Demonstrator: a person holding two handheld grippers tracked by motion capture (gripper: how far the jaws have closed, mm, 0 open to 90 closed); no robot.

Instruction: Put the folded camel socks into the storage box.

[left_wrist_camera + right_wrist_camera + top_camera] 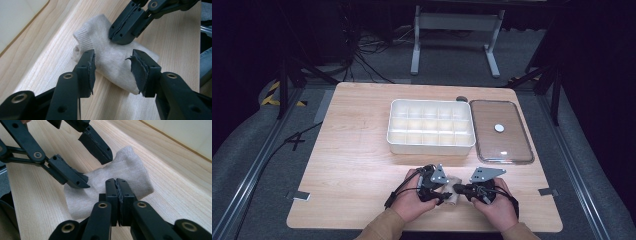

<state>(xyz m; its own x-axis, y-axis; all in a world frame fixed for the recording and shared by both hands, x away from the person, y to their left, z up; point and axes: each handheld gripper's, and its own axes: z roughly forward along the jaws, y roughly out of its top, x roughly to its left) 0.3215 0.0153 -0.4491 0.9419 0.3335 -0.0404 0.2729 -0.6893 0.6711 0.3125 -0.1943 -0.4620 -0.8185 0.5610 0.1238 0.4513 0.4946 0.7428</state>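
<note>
Sock (110,53) lies on the table (352,165) in front of the white box (431,125), right gripper (117,187) closed upon it, left gripper (113,68) apart around it, so pulling may slip the cloth free.

Bare table (357,170) left, right of claws; compartment box (431,126) blocks ahead.

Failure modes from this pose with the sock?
1. The right gripper is shut with its tips pressing the sock; it may hold no fabric, so the sock could slide when pulled.
2. The left gripper is open astride the sock; closing there might bunch it or pinch both layers.
</note>
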